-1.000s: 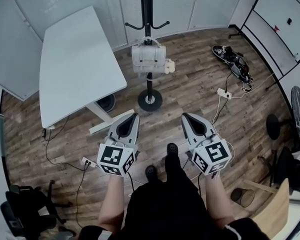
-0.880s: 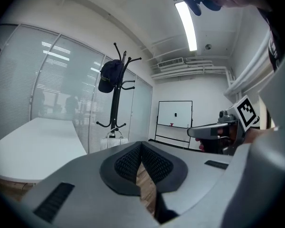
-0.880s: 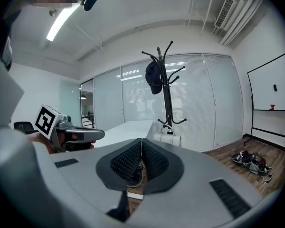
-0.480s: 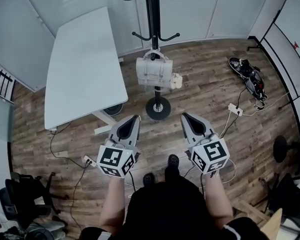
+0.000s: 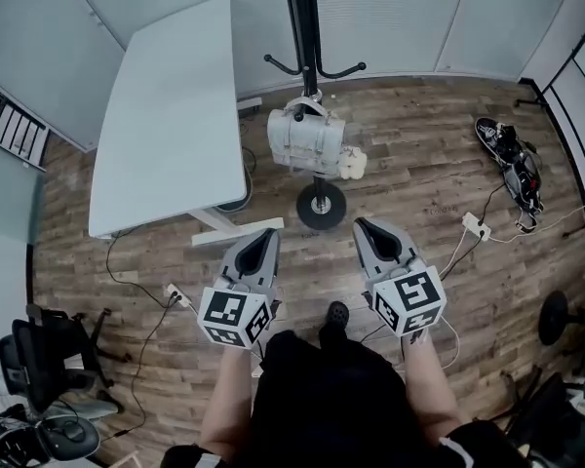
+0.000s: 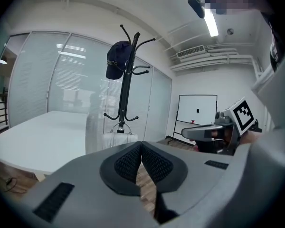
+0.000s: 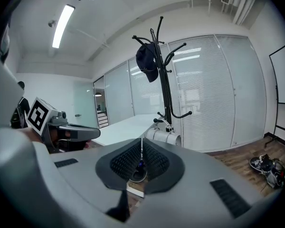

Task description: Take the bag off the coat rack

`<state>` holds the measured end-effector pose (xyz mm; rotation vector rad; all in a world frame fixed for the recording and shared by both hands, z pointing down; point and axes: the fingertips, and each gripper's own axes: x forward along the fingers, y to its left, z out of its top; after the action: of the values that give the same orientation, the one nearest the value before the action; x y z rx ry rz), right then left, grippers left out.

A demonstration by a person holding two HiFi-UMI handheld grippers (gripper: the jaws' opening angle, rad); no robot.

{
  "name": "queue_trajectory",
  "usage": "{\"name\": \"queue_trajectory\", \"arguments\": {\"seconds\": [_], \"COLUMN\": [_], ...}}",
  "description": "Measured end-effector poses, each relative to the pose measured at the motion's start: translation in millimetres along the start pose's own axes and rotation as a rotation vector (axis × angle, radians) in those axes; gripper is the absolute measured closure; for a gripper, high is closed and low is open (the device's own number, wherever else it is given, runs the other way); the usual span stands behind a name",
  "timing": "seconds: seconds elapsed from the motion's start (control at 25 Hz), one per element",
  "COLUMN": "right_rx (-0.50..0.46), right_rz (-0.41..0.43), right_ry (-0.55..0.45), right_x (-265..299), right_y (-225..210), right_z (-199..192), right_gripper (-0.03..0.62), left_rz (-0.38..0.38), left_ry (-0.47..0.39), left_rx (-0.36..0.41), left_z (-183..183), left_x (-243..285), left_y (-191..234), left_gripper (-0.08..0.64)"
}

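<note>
A white handbag (image 5: 306,141) with a pale charm hangs from a lower hook of the black coat rack (image 5: 307,47); the rack's round base (image 5: 322,206) stands on the wood floor. In the gripper views the handbag (image 6: 118,137) (image 7: 164,137) hangs ahead on the rack (image 6: 126,84) (image 7: 164,75), which carries a dark cap (image 6: 118,61) (image 7: 147,61) up top. My left gripper (image 5: 258,237) and right gripper (image 5: 365,228) are held side by side, short of the base, both shut and empty. The jaws meet in each gripper's own view, left gripper (image 6: 141,144), right gripper (image 7: 142,141).
A white table (image 5: 171,115) stands left of the rack. Cables and a power strip (image 5: 476,226) lie on the floor at right, with dark shoes (image 5: 512,154) beyond. An office chair (image 5: 49,354) sits at lower left. Glass walls with blinds close the back.
The view has shifted: the rack, bag and table slid right and down in the head view. Both grippers keep their pose, shut and side by side.
</note>
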<state>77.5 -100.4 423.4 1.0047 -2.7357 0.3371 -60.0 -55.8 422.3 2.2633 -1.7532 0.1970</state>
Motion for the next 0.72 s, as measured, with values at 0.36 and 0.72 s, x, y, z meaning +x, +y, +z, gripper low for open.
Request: {"name": "queue_trajectory", "arguments": {"seconds": [0.36,0.72], "right_rx": [-0.005,0.003], "right_rz": [0.006,-0.054], "right_ry": [0.059,0.104], "right_x": [18.3,57.5], "right_y": [-11.5,-22.6], "right_z": [-14.5,-17.7], "right_gripper": [0.560,0.523], "left_rz": [0.047,-0.024], "left_ry": [0.044,0.089], "left_rx": [-0.024,-0.011], "left_z": [-16.8,-18.7], "left_x": [8.5,45.4], "left_y": [10.7,44.9], "left_gripper": [0.543,0.541]}}
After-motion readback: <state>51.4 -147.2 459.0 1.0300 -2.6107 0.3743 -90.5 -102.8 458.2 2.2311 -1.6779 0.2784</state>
